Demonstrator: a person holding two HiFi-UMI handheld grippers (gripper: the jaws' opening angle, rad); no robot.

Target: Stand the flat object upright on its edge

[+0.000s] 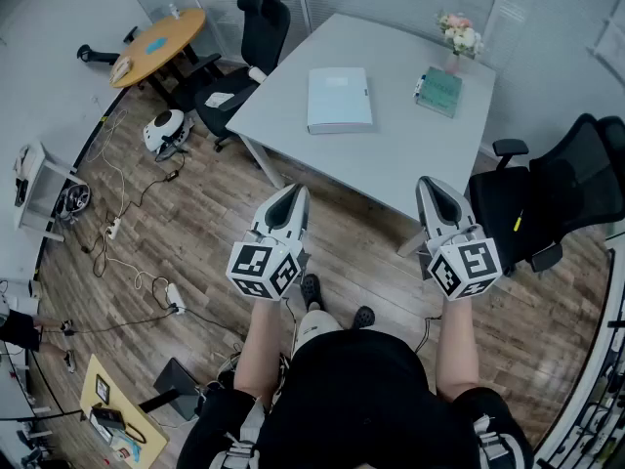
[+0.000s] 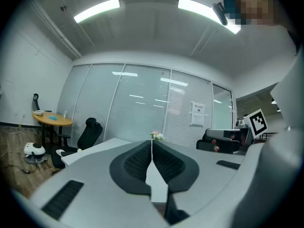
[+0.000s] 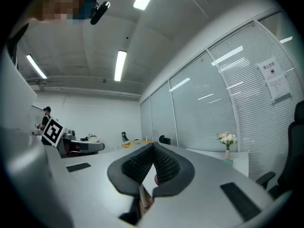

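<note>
A white flat book-like object (image 1: pixel 339 99) lies flat on the grey table (image 1: pixel 391 154) in the head view, toward its far left part. A smaller green book (image 1: pixel 439 91) lies flat near the table's far right, beside a vase of flowers (image 1: pixel 459 35). My left gripper (image 1: pixel 293 199) is held level in front of the table's near edge, shut and empty. My right gripper (image 1: pixel 435 191) hangs level over the table's near right corner, shut and empty too. In each gripper view the jaws meet with nothing between them, left gripper (image 2: pixel 151 146), right gripper (image 3: pixel 153 148).
Black office chairs stand at the table's far left (image 1: pixel 262 27) and right (image 1: pixel 557 193). A round wooden table (image 1: pixel 156 45) is at the back left. Cables and a power strip (image 1: pixel 174 296) lie on the wooden floor at left.
</note>
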